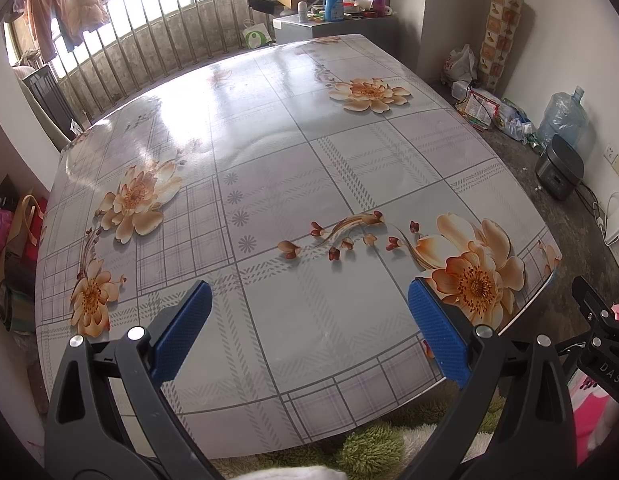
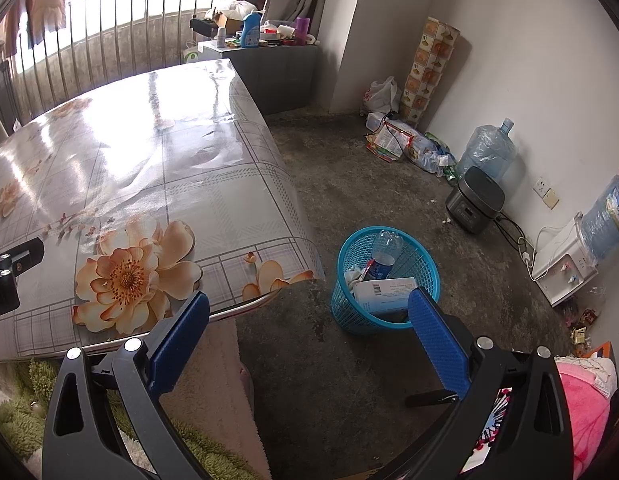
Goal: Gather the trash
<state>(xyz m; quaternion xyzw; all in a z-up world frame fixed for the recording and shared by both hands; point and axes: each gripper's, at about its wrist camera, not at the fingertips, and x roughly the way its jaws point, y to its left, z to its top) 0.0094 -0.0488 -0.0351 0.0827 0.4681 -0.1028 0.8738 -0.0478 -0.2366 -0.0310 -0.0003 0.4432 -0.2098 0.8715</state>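
Now | left gripper [image 1: 309, 320] jaws spread, nothing between, over floral table [image 1: 269, 152] | right gripper [image 2: 309, 320] jaws spread, empty, past table corner | blue basket [image 2: 349, 304] just beyond its right finger, on floor, holding bottle [image 2: 383, 254] and paper [image 2: 383, 292]

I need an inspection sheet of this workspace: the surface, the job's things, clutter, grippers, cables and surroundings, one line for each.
Surface: table with a glossy flowered cloth; nothing seen lying on it.
Job's things: blue basket on the floor by the table corner, holding a plastic bottle, a white box and crumpled paper.
Clutter: wrappers and bags along the far wall; scraps near the water dispenser.
Grippers: left gripper open, empty, over the table's near edge; right gripper open, empty, over the floor near the basket.
Cables: black and white leads between the rice cooker and the dispenser.
Surroundings: balcony railing, cluttered cabinet, water jug.
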